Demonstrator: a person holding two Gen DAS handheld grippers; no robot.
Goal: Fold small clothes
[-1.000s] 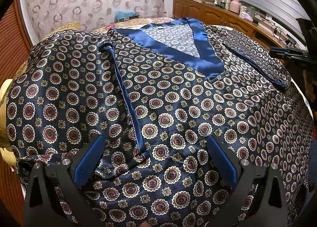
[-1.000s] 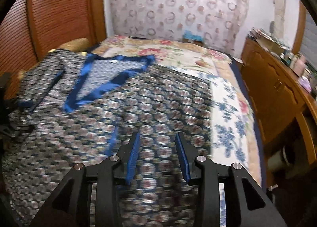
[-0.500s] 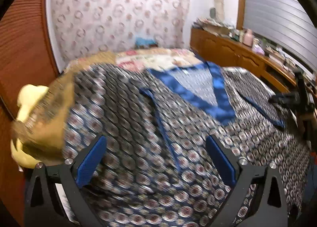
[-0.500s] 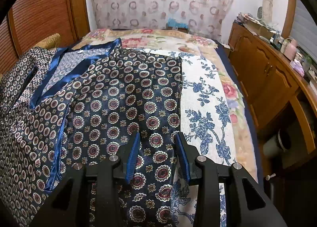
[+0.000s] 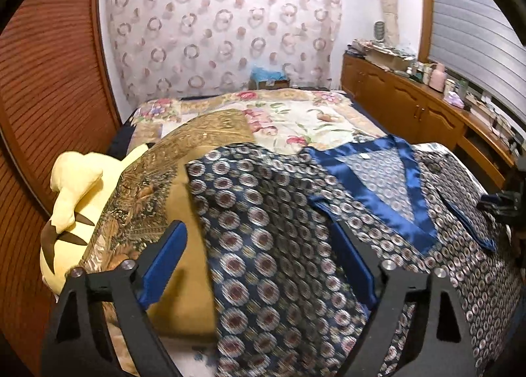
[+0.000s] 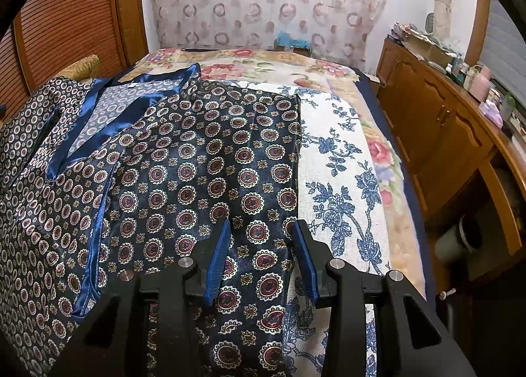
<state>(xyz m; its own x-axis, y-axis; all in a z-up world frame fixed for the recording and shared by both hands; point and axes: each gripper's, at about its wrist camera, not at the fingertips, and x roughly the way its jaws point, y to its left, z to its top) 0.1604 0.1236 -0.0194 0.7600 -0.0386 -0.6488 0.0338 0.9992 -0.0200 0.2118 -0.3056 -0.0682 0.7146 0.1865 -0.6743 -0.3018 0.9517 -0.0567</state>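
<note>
Garment: dark navy satin top [image 6: 210,179] printed with red-and-cream medallions and trimmed with bright blue satin at the V-neck [image 5: 388,192]; it lies spread flat on the bed, neckline towards the curtain, and both of your cameras see it.
Fold: in the right wrist view one side panel is laid over the body, its straight edge running down beside the bare bedspread.
Bedspread: cream floral cover [image 6: 342,166] with blue flowers near you and pink flowers further back; it shows to the right of the top.
Left gripper [image 5: 259,262]: your blue pads stand wide apart above the cloth with nothing pinched; the jaws have just been closing a little, and only the blurred top and a golden brocade cushion [image 5: 157,192] show through the gap between them.
Right gripper [image 6: 261,247]: your jaws are parted about halfway, low over the folded panel's near right edge; cloth shows between the pads, but you are not pressing on it.
Left side: yellow plush toy [image 5: 72,199] with dark brown tips lies against the cushion, beside the wooden slatted door [image 5: 42,90].
Right side: wooden sideboard [image 6: 437,120] with clutter on its top runs along the bed.
Back: patterned curtain [image 5: 223,28] with ring motifs.
</note>
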